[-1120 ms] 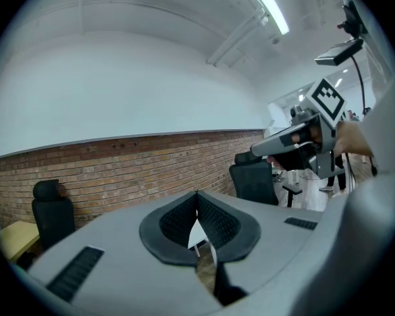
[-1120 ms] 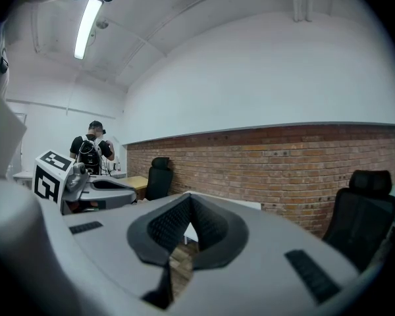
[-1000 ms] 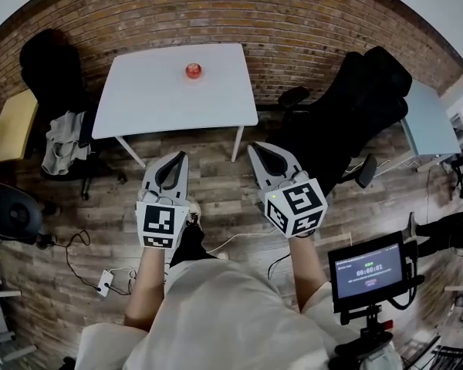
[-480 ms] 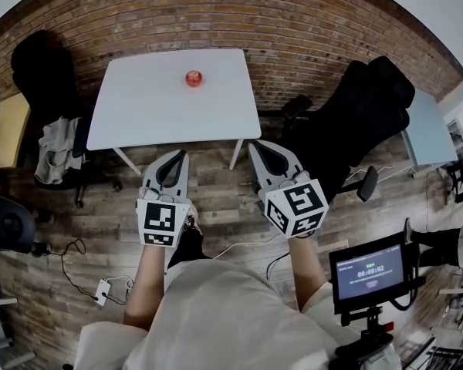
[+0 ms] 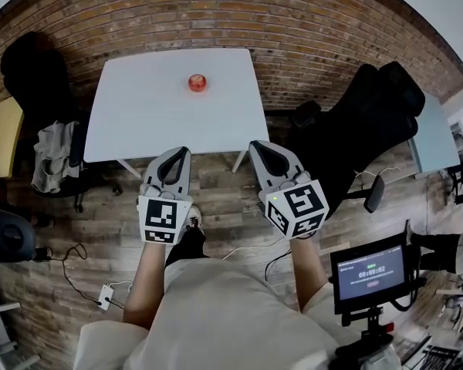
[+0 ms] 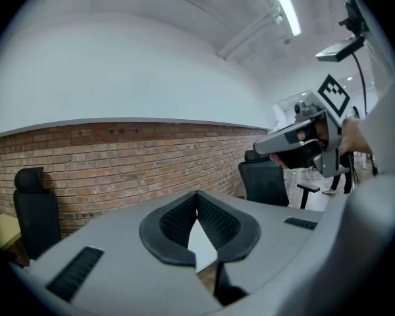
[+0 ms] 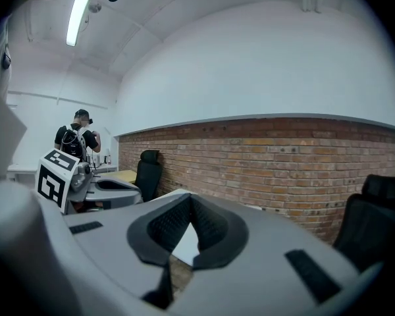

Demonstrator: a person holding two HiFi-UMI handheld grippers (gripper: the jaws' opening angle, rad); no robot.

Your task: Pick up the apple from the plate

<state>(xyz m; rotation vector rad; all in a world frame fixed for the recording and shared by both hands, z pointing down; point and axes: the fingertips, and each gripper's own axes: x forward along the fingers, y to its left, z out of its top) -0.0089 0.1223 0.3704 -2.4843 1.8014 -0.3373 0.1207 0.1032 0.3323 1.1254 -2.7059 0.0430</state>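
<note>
While left tongs (image 5: pixel 177 153) and right tongs (image 5: pixel 261 146) hang clenched, empty, apple (image 5: pixel 197 82) lies well ahead on table (image 5: pixel 150 122).

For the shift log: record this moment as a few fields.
apple: on the white table, on its far half
left tool: shut, empty, at the table's near edge
right tool: shut, empty, beside the left tool
task: apple not yet reached

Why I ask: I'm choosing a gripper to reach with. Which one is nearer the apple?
Left, narrowly. The left gripper faces the apple almost head-on; the right gripper stands off to its right.
</note>
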